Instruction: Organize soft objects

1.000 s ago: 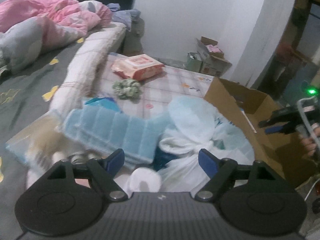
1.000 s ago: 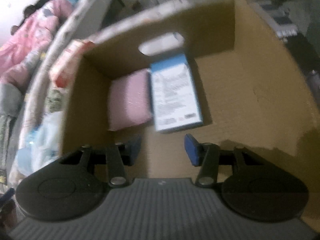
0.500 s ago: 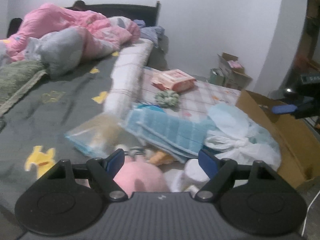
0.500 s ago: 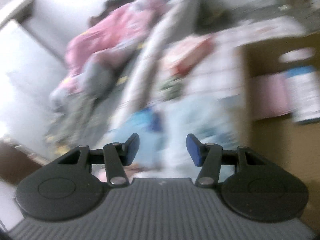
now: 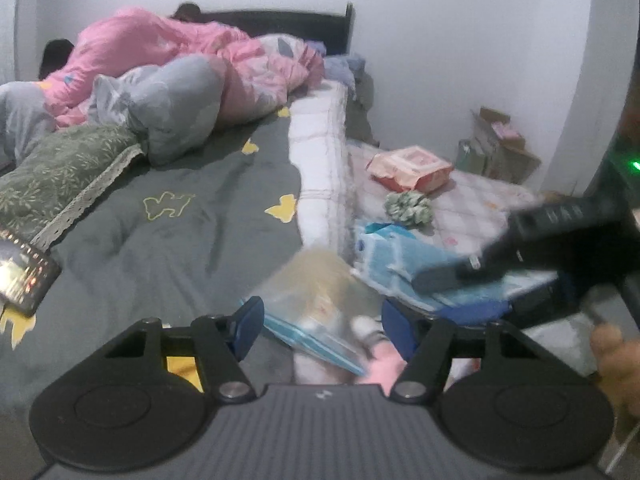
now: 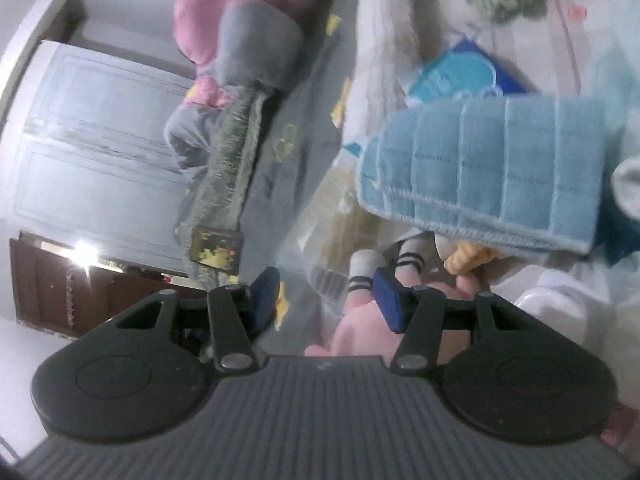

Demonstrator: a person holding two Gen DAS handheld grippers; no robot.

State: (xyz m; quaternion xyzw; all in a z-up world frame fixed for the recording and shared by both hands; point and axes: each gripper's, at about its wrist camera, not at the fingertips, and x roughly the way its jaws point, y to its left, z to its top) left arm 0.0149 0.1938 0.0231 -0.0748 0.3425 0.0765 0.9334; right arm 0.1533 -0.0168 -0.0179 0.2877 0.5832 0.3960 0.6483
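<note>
My left gripper (image 5: 324, 328) hovers over the bed edge, its jaws closing. A clear zip bag (image 5: 320, 296) with beige contents lies below them, and the pads press on nothing. A pink plush (image 5: 380, 364) shows just beneath its right finger. My right gripper (image 6: 326, 296) is open above the same pink plush (image 6: 360, 332) and small striped socks (image 6: 362, 268). A folded light-blue towel (image 6: 488, 176) lies just beyond it. In the left wrist view the right gripper's dark body (image 5: 560, 232) reaches in over the blue towel (image 5: 404, 256), with a hand (image 5: 612, 352) behind it.
A phone (image 5: 24, 276) lies on the grey bedspread at the left. Pink duvet (image 5: 160, 60), grey pillow (image 5: 172, 104) and green pillow (image 5: 52, 172) fill the far bed. A wipes pack (image 5: 408, 166) and green scrunchie (image 5: 408, 204) sit on the lower mattress. Cardboard boxes (image 5: 496, 140) stand by the wall.
The right gripper swung away from the cardboard box to the pile of soft things and now shows in the left view. The left gripper moved left over the bed and its jaws narrowed.
</note>
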